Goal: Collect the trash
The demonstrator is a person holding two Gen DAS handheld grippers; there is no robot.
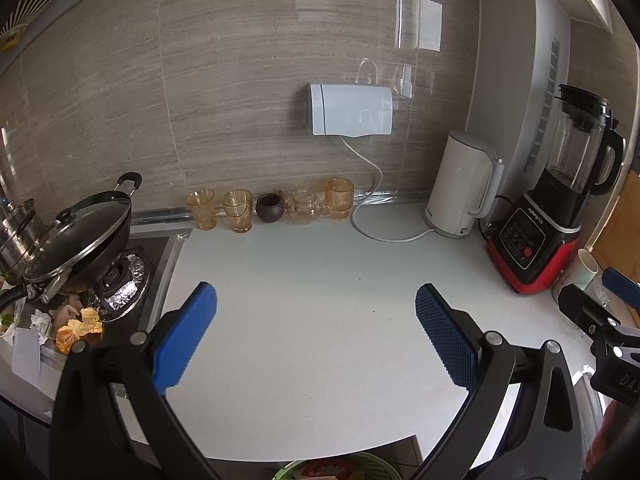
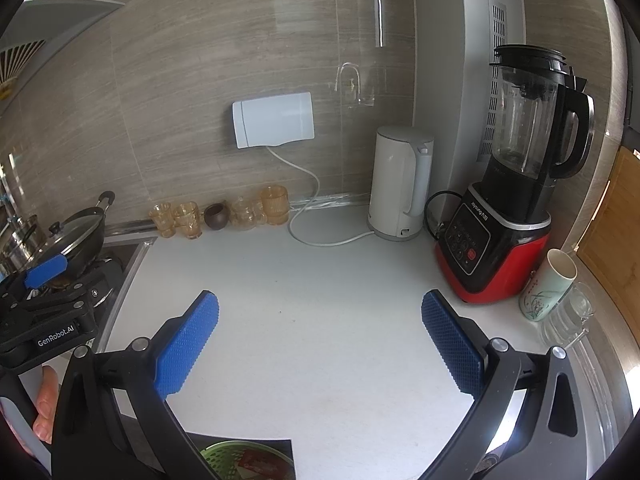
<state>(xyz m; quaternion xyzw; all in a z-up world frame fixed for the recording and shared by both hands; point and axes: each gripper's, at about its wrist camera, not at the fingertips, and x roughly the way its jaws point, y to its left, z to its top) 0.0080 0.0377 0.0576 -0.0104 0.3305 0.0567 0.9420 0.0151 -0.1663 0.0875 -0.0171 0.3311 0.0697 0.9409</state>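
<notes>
In the left wrist view, orange peels [image 1: 78, 330] and crumpled white paper [image 1: 40, 320] lie on the stove's near corner, left of my left gripper [image 1: 316, 312]. That gripper is open and empty above the white counter [image 1: 320, 272]. My right gripper [image 2: 320, 316] is open and empty too, over the same counter [image 2: 304, 272]. A green bin [image 2: 240, 460] with red scraps inside sits below the counter's front edge; it also shows in the left wrist view [image 1: 340, 468]. Each gripper appears at the edge of the other's view.
A lidded wok [image 1: 80, 236] and steel pot [image 1: 18, 232] sit on the stove. Amber glasses [image 1: 236, 210], a white kettle [image 1: 464, 184] with its cord, and a red blender [image 2: 508, 208] line the back wall. A mug [image 2: 548, 284] and glass cup [image 2: 568, 316] stand at right.
</notes>
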